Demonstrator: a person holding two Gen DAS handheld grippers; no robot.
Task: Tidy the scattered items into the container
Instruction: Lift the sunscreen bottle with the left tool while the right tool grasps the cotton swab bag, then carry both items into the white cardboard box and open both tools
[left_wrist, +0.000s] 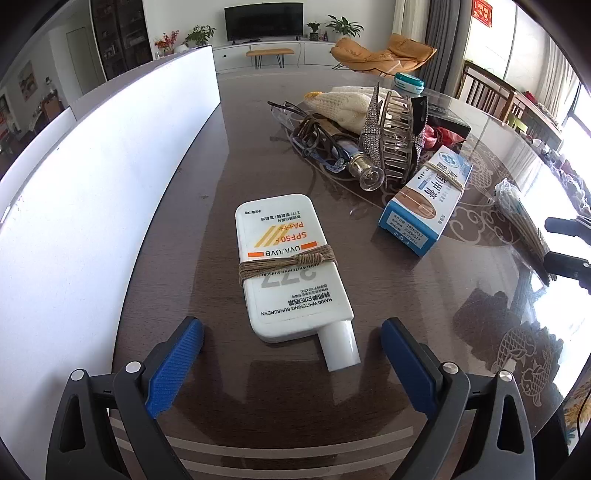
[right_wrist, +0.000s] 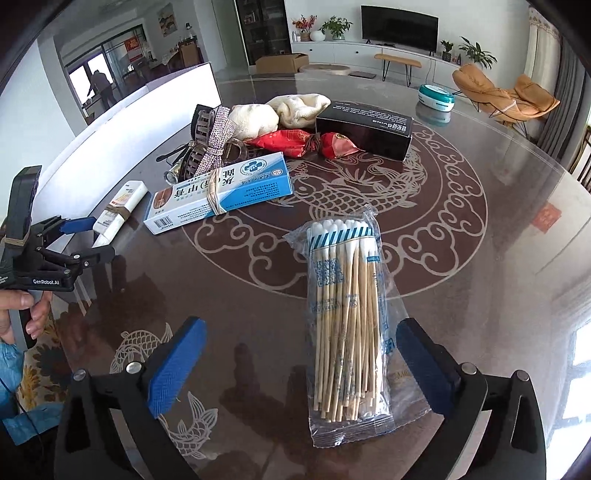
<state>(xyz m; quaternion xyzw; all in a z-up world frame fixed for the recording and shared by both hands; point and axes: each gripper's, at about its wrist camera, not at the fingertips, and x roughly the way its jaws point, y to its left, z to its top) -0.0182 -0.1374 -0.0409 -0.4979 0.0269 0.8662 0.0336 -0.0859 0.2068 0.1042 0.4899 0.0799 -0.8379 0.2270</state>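
We record the left gripper (left_wrist: 291, 363) spread wide at the bottom of its frame, holding nothing; its blue pads (left_wrist: 173, 365) flank the cap end of a white sunscreen tube (left_wrist: 290, 267), which lies flat on the worktop (left_wrist: 207, 177) at frame centre, bound with brown cord and untouched. Up and right of it lies a blue-and-white carton (left_wrist: 428, 203), and behind that a heap with a rhinestone hair claw (left_wrist: 391, 136) and a cream knitted item (left_wrist: 347, 101). A white container wall (left_wrist: 110, 173) runs along the left of the frame.

We note the right gripper (right_wrist: 301, 367) likewise wide open and empty, straddling the lower end of a bagged bundle of cotton swabs (right_wrist: 345, 317) at lower centre, without contact. A black box (right_wrist: 365, 129) and a red wrapped item (right_wrist: 303, 142) sit in the upper centre.
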